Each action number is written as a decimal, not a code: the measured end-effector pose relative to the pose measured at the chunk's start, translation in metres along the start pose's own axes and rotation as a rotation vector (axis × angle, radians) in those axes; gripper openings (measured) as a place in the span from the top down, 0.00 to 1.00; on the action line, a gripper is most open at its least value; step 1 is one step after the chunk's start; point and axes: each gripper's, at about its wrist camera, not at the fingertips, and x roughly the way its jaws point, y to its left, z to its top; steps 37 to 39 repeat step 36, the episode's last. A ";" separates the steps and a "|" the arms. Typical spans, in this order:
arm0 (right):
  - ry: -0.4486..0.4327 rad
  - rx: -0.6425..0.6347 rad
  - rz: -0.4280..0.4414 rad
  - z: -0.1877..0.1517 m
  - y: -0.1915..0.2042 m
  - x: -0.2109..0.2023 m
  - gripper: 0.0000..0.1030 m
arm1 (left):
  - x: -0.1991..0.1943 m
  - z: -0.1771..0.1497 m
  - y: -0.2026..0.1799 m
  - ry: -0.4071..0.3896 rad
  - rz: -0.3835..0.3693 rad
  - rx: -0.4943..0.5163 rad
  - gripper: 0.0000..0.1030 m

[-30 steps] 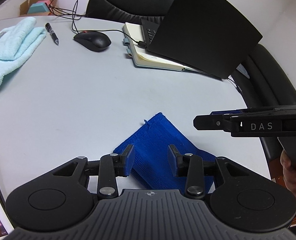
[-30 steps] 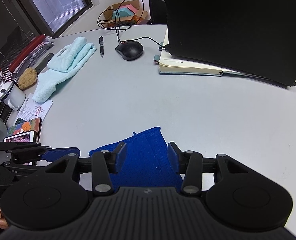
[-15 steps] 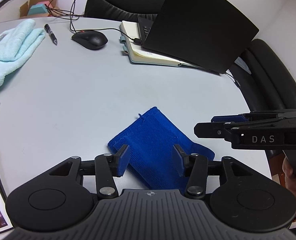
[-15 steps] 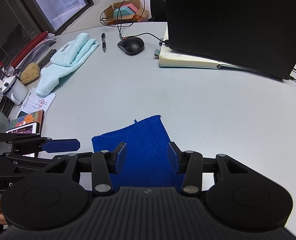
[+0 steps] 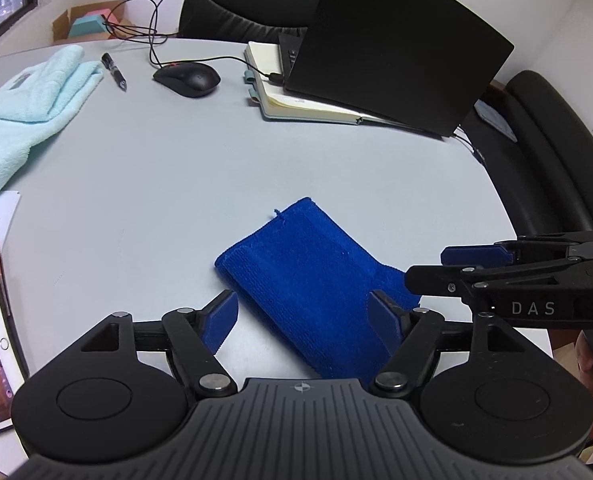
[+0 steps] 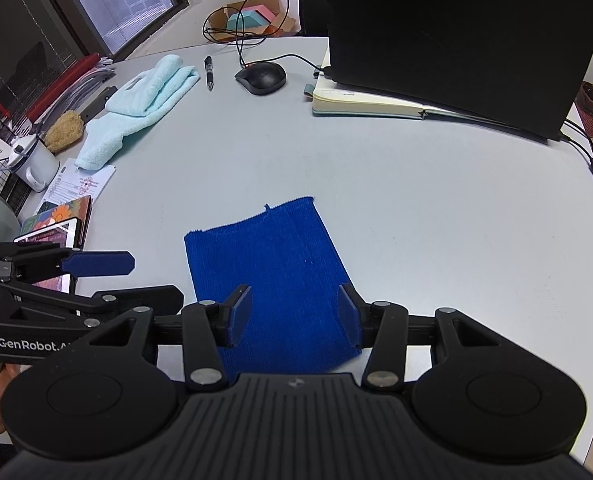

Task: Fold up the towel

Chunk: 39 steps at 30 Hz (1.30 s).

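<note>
The blue towel lies flat on the grey counter, near its front edge, as a compact oblong with a rounded fold along its left side and its layers stacked neatly; in the right wrist view the towel shows a straight far hem with one loose thread and no corner sticking out. Judging from that shape, the folding looks finished or very nearly so: the cloth is already doubled into a narrow packet, and at most one more fold across its length, or a light smoothing, could be left. The left gripper hovers over the towel's near end with its jaws spread wide and nothing between them; its blue pads sit either side of the cloth, not pinching it. The right gripper is likewise over the near end, jaws apart and empty. Whether either set of fingers touches the fabric cannot be told. Farther off, well apart from the towel, lie a light-blue towel, a pen, a mouse, a notebook and a laptop resting on it; a tablet sits at the counter's left edge.
</note>
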 end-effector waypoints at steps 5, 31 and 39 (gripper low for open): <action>0.000 -0.015 -0.012 -0.012 0.000 -0.008 0.42 | -0.005 -0.004 -0.010 0.000 0.024 0.020 0.15; -0.016 -0.055 -0.052 -0.046 -0.015 -0.030 0.29 | -0.012 -0.014 -0.046 0.010 0.182 0.051 0.02; -0.019 -0.065 -0.051 -0.046 -0.018 -0.032 0.29 | -0.014 -0.014 -0.048 -0.003 0.198 0.039 0.02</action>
